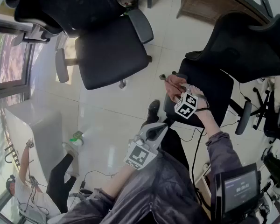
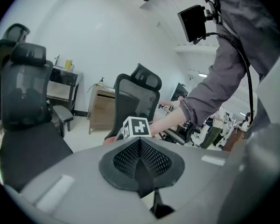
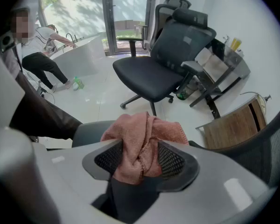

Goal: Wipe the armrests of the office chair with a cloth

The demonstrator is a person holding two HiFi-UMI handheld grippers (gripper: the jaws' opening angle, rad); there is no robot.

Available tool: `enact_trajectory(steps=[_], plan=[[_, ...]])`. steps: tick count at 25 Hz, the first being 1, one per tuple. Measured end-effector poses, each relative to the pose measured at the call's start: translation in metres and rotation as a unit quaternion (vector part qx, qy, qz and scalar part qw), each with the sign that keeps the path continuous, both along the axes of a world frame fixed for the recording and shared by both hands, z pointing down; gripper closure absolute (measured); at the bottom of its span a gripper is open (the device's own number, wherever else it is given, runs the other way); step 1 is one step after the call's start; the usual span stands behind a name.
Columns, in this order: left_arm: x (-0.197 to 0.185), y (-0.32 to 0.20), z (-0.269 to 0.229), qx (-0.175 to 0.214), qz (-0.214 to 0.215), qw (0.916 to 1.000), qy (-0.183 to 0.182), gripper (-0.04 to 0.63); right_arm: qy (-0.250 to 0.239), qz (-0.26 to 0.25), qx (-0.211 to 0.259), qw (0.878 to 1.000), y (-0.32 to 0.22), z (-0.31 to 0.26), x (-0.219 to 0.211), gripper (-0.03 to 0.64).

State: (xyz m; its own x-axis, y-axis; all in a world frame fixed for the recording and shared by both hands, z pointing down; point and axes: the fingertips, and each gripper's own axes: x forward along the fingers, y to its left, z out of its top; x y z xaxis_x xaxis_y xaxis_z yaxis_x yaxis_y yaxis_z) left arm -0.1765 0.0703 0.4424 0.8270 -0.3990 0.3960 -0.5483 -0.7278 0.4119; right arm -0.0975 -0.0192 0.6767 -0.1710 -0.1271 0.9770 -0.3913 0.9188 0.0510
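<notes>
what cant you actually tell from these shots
- Whether the cloth touches the armrest: in the right gripper view the bunched cloth and the right gripper cover the contact. In the head view the gripper sits over it.
- Text on the small screen: head view, too small to read.
- Base of the near chair: head view, hidden under its seat.
</notes>
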Motion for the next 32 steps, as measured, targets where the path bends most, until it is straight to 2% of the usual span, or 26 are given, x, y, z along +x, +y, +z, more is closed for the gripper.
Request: enact_trajectory(steps=[4, 6, 8, 10, 11, 13, 16, 19, 22, 27, 30, 32], plan=[[0.003, -0.012, 0.017, -0.012, 0.004, 0.9999, 0.005, 0.578, -0.005, -0.016, -0.053, 0.998, -0.012, 0.019, -0.008, 0.399], [0.01, -0.016, 0.021, -0.015, 0.008, 0.9998, 0.009, 0.578, -0.006, -0.029, -0.068, 0.997, -0.013, 0.021, -0.011, 0.45], [0.019, -0.02, 0.02, -0.012, 0.011, 0.9998, 0.011, 0.578, -0.006, -0.04, -0.068, 0.997, -0.011, 0.022, -0.013, 0.516], [0.024, -0.025, 0.018, -0.002, 0.009, 0.9999, 0.005, 0.578, -0.007, -0.041, -0.063, 0.997, -0.009, 0.022, -0.014, 0.551], [0.024, -0.028, 0.019, 0.005, 0.004, 1.0, -0.006, 0.578, -0.006, -0.039, -0.057, 0.998, -0.008, 0.022, -0.014, 0.559], [0.018, -0.034, 0.027, 0.022, -0.013, 0.9983, -0.053, 0.578, -0.002, -0.037, -0.039, 0.999, -0.007, 0.02, -0.014, 0.569], [0.007, -0.037, 0.045, 0.038, -0.028, 0.9912, -0.124, 0.578, -0.009, -0.037, -0.024, 0.999, 0.003, 0.017, -0.015, 0.575], [0.008, -0.024, 0.058, 0.024, -0.028, 0.9878, -0.151, 0.578, -0.036, -0.042, -0.038, 0.998, 0.032, 0.013, -0.019, 0.575], [0.019, -0.005, 0.058, 0.012, -0.037, 0.985, -0.168, 0.578, -0.069, -0.07, -0.046, 0.994, 0.071, 0.005, -0.028, 0.575], [0.05, 0.025, 0.041, 0.009, -0.084, 0.9794, -0.183, 0.578, -0.12, -0.126, -0.053, 0.983, 0.136, -0.017, -0.03, 0.575], [0.066, 0.037, 0.029, 0.014, -0.14, 0.9726, -0.185, 0.578, -0.143, -0.16, -0.054, 0.975, 0.163, -0.03, -0.02, 0.575], [0.075, 0.037, 0.023, 0.025, -0.173, 0.9669, -0.185, 0.578, -0.153, -0.172, -0.047, 0.972, 0.162, -0.033, -0.014, 0.575]])
